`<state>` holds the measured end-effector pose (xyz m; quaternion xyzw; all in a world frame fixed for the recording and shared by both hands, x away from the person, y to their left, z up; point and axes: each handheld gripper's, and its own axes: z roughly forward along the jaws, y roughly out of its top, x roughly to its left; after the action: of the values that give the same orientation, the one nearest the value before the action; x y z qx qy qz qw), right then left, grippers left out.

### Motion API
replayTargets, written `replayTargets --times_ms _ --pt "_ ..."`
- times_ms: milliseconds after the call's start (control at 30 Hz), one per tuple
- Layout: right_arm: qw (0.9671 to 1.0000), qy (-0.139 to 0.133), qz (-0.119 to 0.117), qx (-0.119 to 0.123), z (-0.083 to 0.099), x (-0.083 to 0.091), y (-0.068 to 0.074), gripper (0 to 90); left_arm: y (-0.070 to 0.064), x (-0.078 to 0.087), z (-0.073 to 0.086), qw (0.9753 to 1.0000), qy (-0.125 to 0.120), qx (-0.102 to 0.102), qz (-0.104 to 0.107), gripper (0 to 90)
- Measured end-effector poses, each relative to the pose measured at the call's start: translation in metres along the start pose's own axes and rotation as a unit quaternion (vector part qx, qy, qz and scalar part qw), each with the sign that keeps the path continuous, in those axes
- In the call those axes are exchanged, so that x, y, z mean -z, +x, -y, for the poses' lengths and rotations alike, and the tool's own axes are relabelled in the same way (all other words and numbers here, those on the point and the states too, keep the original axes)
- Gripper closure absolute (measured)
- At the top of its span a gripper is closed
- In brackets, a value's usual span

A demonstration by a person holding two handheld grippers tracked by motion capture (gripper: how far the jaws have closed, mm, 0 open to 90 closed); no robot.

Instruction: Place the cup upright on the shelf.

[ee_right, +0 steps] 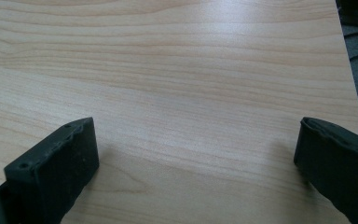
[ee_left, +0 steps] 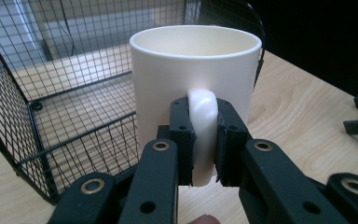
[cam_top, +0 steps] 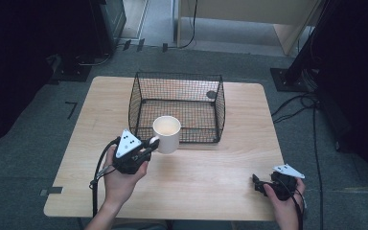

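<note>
1. Left claw (cam_top: pixel 149 146): clenched on the handle (ee_left: pixel 202 126) of a cream mug (cam_top: pixel 166 134). In the left gripper view both black jaws press the handle from either side, and the handle strip stands vertical between them.
2. Mug: upright, open mouth up, nothing visible inside. It sits right at the tips of the left claw, on the side away from the person, with the handle turned back toward the hand.
3. Mug position: left of the worktop (cam_top: pixel 206 177) centre, roughly mid-depth, just in front of the near-left corner of the wire basket (cam_top: pixel 177 106). In the high view it overlaps the basket's near wall. Cannot tell whether the base rests on the worktop or is lifted off it.
4. Basket: black wire mesh, open top, standing on the far half of the worktop, about centred left to right. In the left gripper view its mesh wall (ee_left: pixel 51 93) is to the left of and behind the mug (ee_left: pixel 193 79).
5. Right claw (cam_top: pixel 258 182): released, jaws spread wide. In the right gripper view the two jaws sit at the bottom corners with bare wood (ee_right: pixel 182 93) between them, nothing gripped.
6. Right claw position: near the worktop's near-right corner, pointing toward the left, well apart from the mug and the basket.
7. Hands: left hand (cam_top: pixel 120 179) wraps the left gripper from below, right hand (cam_top: pixel 285 203) holds the right one at the near edge.
8. Cables trail from both grippers toward the near edge.
</note>
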<state>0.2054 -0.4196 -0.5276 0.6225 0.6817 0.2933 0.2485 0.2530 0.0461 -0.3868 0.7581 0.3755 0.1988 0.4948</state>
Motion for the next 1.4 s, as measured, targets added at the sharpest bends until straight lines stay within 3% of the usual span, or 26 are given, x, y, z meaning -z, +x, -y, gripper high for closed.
replayTargets --times_ms 167,467,867,1400 --pt "1.0000 0.000 0.000 0.000 0.000 0.000 0.000 0.0 0.001 -0.002 -0.011 0.9999 -0.010 -0.010 -0.004 80.9" --pt "1.0000 0.000 0.000 0.000 0.000 0.000 0.000 0.0 0.009 -0.015 -0.022 0.9996 -0.027 0.006 -0.006 80.9" --pt "1.0000 -0.001 0.000 -0.001 0.000 0.000 0.000 0.0 0.023 -0.053 -0.030 0.9982 -0.044 0.018 -0.035 81.0" --pt "1.0000 0.000 0.000 -0.001 0.000 0.000 0.000 0.0 0.048 -0.109 -0.032 0.9957 -0.027 0.041 -0.078 80.9"
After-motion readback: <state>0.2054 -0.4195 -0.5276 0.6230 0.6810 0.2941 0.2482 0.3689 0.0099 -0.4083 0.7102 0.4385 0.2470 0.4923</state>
